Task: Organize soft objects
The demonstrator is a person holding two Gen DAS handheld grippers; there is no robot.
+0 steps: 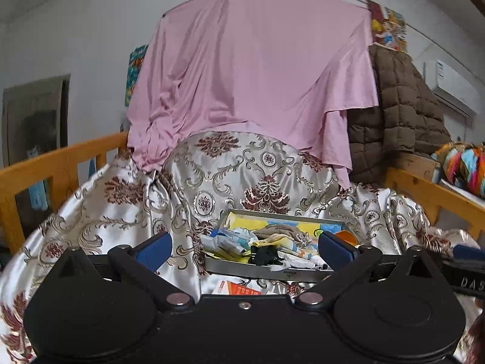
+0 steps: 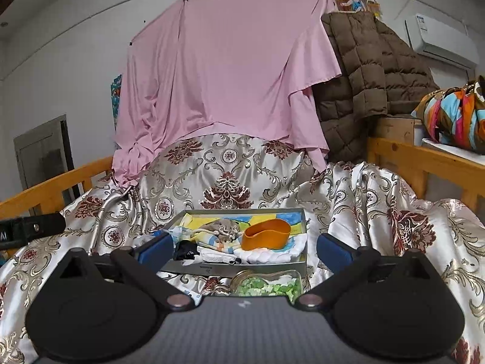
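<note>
- While both tongs hang over the bed, the left gripper (image 1: 244, 247) is wide open and holds nothing.
- The right gripper (image 2: 245, 247) is wide open and empty too.
- The soft cloths (image 2: 224, 236) lie jumbled in the shallow grey metal tray (image 2: 233, 268), beside an orange plastic cup (image 2: 266, 234).
- The tray sits on the shiny flowered bedspread (image 2: 379, 200).
- White letters "DAS" (image 1: 471, 282) show on a black bar.
- Other labels are too blurry to read.

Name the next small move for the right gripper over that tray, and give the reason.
Probably ease the right gripper forward and down toward the orange bowl. Both grippers are open and empty, held short of the grey tray. The bowl sits on top of the crumpled cloths at the tray's right side, so lifting it out first would likely free the soft pieces beneath.
</note>
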